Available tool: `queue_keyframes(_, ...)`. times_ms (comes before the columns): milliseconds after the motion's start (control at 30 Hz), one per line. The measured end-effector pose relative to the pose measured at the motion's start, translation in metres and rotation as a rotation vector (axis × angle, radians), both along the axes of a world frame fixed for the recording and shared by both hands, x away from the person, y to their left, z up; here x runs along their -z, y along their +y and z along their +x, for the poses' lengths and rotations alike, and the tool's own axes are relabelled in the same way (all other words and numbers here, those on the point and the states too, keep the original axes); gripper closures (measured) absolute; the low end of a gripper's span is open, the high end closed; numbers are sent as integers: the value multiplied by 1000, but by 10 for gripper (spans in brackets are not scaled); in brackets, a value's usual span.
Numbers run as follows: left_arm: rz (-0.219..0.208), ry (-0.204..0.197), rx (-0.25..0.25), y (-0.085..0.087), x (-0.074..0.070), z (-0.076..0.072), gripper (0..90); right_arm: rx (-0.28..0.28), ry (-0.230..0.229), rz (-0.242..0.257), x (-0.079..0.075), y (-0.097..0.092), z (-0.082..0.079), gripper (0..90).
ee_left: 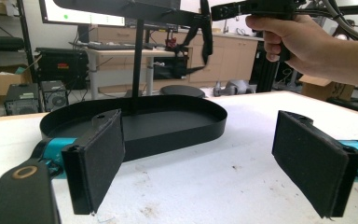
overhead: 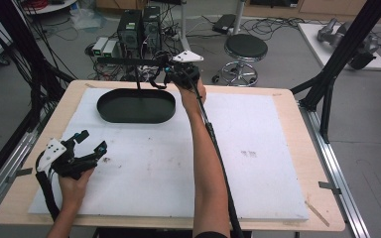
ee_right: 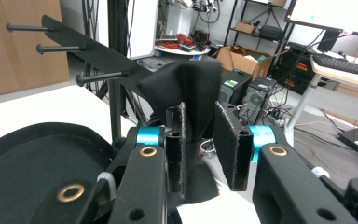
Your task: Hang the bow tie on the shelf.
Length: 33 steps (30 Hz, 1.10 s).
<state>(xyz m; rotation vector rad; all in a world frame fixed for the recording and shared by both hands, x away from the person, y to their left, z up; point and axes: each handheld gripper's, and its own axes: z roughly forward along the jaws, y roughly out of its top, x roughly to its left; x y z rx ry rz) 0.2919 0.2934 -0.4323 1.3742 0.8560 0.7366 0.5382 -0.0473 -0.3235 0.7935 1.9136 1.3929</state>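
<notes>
One broad white foam sheet (overhead: 258, 163) covers most of the pale wooden table (overhead: 297, 106). Toward its far left part sits a black oval tray with a low rim (overhead: 136, 106), the base of a black stand: a thin upright post (ee_left: 137, 65) rises from the tray and carries a flat black crossbar (ee_right: 86, 49) with three short round pegs sticking out of one side.

The person's right forearm (overhead: 206, 163) stretches across the sheet to the far edge, just beyond the tray's right end, where the right gripper (overhead: 168, 74) is held up beside the crossbar. In the right gripper view its padded jaws are clamped on a limp piece of black cloth (ee_right: 191, 91), which bulges above the pads and hangs below them, close to the nearest peg but apart from it. In the left gripper view the cloth dangles as a dark strip beside the post.

The left gripper (overhead: 90, 142) hovers low over the sheet's near left part, well apart from the tray, its jaws spread wide with nothing between them.
</notes>
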Motion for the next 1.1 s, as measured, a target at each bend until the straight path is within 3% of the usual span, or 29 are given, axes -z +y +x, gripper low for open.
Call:
queue_keyframes(433, -2, 0, 1, 0, 0, 0, 172, 1, -22, 22, -9, -6, -5, 683)
queue_keyframes(800, 9, 3, 2, -1, 0, 0, 172, 6, -51, 76, -31, -32, -16, 570)
queue_keyframes(1100, 10, 1, -8, 0, 0, 0, 172, 19, -81, 98, -46, -67, -30, 477)
